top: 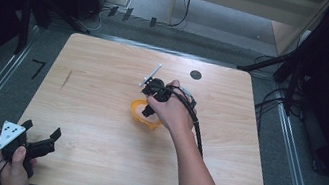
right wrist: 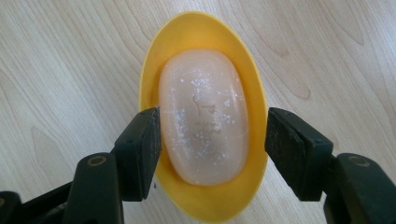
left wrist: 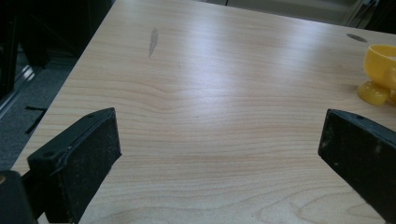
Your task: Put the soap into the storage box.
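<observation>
Black jaws of the right hand-held gripper [right wrist: 212,135] stand open astride a pale soap [right wrist: 203,116] lying in its yellow dish [right wrist: 205,32] mid-tabletop [top: 98,112]; left hand-held gripper [top: 39,132] gapes wide, empty, near the tabletop's front-left corner.

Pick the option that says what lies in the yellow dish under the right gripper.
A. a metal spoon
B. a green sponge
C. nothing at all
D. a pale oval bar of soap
D: in the right gripper view a pale, translucent oval bar of soap lies lengthwise in the yellow dish, with the right gripper set with one jaw on either side of it.
</observation>
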Motion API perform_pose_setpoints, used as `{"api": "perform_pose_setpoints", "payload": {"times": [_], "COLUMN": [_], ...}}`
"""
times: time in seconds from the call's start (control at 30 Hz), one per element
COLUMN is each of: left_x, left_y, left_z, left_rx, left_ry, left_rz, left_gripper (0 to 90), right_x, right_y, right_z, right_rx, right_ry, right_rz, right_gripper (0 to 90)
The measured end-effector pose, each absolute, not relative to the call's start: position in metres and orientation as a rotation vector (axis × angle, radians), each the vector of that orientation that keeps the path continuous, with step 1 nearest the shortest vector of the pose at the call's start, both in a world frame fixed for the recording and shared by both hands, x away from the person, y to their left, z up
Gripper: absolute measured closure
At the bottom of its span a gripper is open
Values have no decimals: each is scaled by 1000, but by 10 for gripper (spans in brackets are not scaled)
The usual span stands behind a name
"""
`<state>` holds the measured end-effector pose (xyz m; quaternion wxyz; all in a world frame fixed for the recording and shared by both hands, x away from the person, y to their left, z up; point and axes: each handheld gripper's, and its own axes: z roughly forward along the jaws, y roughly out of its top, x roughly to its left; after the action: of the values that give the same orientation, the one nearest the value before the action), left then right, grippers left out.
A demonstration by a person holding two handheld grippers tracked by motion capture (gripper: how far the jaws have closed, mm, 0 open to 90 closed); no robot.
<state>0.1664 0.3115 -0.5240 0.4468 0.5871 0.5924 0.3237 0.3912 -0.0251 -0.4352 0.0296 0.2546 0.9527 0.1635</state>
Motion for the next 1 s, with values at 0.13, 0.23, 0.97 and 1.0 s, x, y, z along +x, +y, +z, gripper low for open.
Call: {"api": "perform_pose_setpoints", "payload": {"times": [0.13,0.23,0.97,1.0], "left_x": [166,166,167,167], "left_y": [312,311,310,310], "left_z": [-524,-524,-524,-524], "left_rx": [1448,1454,1462,1462], "left_ry": [1467,1466,1464,1463], "left_rz": [799,801,806,807], "left_gripper": [0,0,0,0], "right_x": [390,387,360,359], "right_y": [-27,-28,-68,-70], "right_z": [-434,-433,-448,-448], "right_rx": [780,778,798,811], "right_ry": [2930,2925,2903,2908], "right_rz": [509,517,593,609], "right_gripper": [371,362,13,4]}}
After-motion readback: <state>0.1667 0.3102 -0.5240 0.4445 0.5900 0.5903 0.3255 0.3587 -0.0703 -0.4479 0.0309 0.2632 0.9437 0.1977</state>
